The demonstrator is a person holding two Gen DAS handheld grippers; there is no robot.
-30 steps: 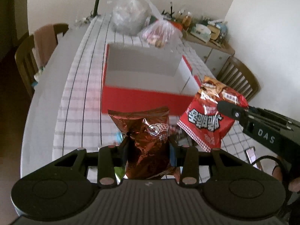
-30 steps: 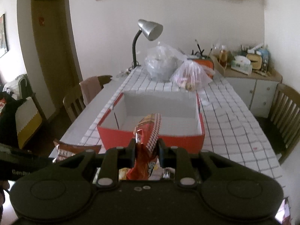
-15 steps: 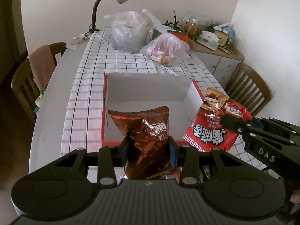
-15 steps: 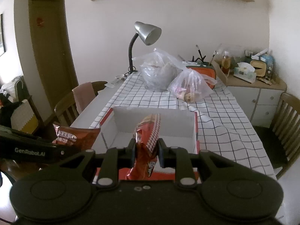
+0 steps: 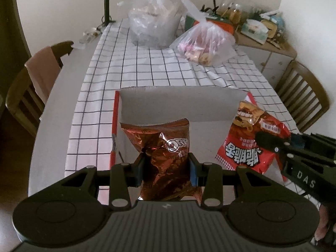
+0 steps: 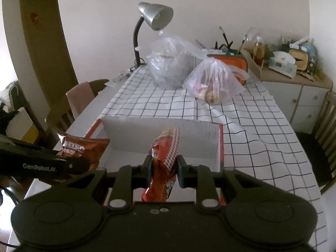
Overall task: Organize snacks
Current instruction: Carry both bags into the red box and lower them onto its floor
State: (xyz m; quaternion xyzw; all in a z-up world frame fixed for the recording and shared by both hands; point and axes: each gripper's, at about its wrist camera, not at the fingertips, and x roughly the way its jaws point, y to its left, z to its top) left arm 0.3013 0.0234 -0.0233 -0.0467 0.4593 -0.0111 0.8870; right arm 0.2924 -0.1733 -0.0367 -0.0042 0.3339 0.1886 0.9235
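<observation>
My left gripper [image 5: 166,167] is shut on a brown Oreo snack bag [image 5: 161,147] and holds it over the left part of the open red box [image 5: 180,105] with its white inside. My right gripper [image 6: 164,169] is shut on a red snack bag with Korean lettering [image 6: 166,153], held edge-on over the box [image 6: 159,134]. The red bag [image 5: 250,138] and right gripper show at the right of the left wrist view. The Oreo bag [image 6: 84,149] shows at the left of the right wrist view.
The box stands on a checked tablecloth [image 5: 159,71]. Two clear plastic bags of goods [image 6: 170,65] [image 6: 214,84] and a desk lamp [image 6: 155,16] stand at the far end. Wooden chairs [image 5: 31,88] [image 5: 304,98] flank the table. A cluttered cabinet [image 6: 294,73] is at the far right.
Both grippers have risen and moved forward with their bags, from in front of the box's near wall to above its inside. Both stay shut.
</observation>
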